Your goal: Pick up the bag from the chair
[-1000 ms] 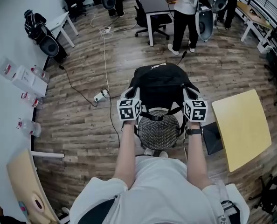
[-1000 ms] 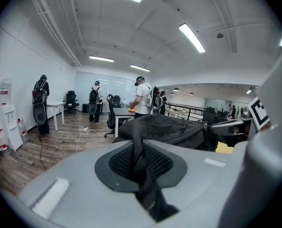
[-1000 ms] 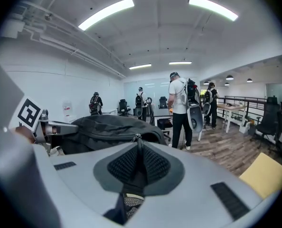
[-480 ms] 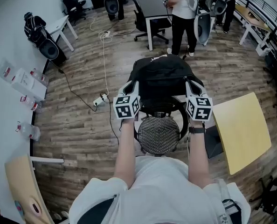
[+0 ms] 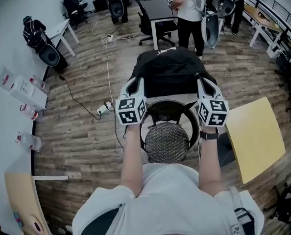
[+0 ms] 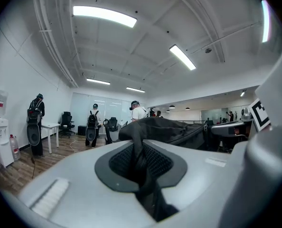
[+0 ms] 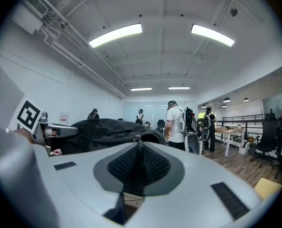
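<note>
The black bag (image 5: 169,75) hangs in the air between my two grippers, above and beyond the round mesh chair (image 5: 166,141). My left gripper (image 5: 134,86) is shut on a black strap at the bag's left side. In the left gripper view that strap (image 6: 143,158) runs down between the pads, and the bag's body (image 6: 176,131) bulges just ahead. My right gripper (image 5: 204,86) is shut on the bag's right side. The right gripper view shows black webbing (image 7: 138,167) pinched in the jaws, with the bag (image 7: 108,129) to the left.
A yellow table (image 5: 255,133) stands close on the right. A person (image 5: 189,13) stands by a dark desk (image 5: 162,6) beyond the bag. A power strip and cable (image 5: 105,105) lie on the floor to the left. Water bottles (image 5: 25,84) line the left wall.
Both grippers have risen together with the bag. The bag has come up off the chair's seat, and more of the mesh seat now shows below it.
</note>
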Tool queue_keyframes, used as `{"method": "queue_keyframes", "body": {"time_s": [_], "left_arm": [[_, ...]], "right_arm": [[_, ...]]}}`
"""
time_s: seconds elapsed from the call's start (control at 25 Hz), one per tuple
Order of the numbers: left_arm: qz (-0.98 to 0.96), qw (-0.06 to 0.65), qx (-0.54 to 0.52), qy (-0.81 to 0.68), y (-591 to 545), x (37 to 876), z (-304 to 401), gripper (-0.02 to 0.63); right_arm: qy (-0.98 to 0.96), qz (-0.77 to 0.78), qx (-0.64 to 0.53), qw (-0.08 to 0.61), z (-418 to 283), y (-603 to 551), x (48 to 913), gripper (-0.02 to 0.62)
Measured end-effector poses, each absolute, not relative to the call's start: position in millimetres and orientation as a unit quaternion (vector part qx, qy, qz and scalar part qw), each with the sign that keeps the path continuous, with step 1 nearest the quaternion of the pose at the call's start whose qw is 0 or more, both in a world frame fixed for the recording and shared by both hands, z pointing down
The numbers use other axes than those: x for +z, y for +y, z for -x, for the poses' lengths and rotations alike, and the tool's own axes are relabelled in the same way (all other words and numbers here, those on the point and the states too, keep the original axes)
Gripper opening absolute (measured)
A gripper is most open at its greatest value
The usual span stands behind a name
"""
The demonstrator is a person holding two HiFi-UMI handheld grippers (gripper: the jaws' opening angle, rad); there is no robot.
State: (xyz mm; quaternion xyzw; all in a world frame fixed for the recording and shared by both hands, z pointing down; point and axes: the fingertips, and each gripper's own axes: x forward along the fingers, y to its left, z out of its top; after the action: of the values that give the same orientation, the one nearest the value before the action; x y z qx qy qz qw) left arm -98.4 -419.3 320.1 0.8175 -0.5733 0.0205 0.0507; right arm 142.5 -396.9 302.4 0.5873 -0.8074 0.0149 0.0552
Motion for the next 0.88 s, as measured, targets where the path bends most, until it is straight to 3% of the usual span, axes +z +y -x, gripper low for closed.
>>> {"method": "queue_keyframes", "body": {"time_s": [0.88], "left_arm": [[-0.829,-0.011,-0.019,-0.559,-430,261,89,0.049]], "right_arm": [[-0.794,-0.606,-0.046,0.018,-148,-401,246,0.041]]}}
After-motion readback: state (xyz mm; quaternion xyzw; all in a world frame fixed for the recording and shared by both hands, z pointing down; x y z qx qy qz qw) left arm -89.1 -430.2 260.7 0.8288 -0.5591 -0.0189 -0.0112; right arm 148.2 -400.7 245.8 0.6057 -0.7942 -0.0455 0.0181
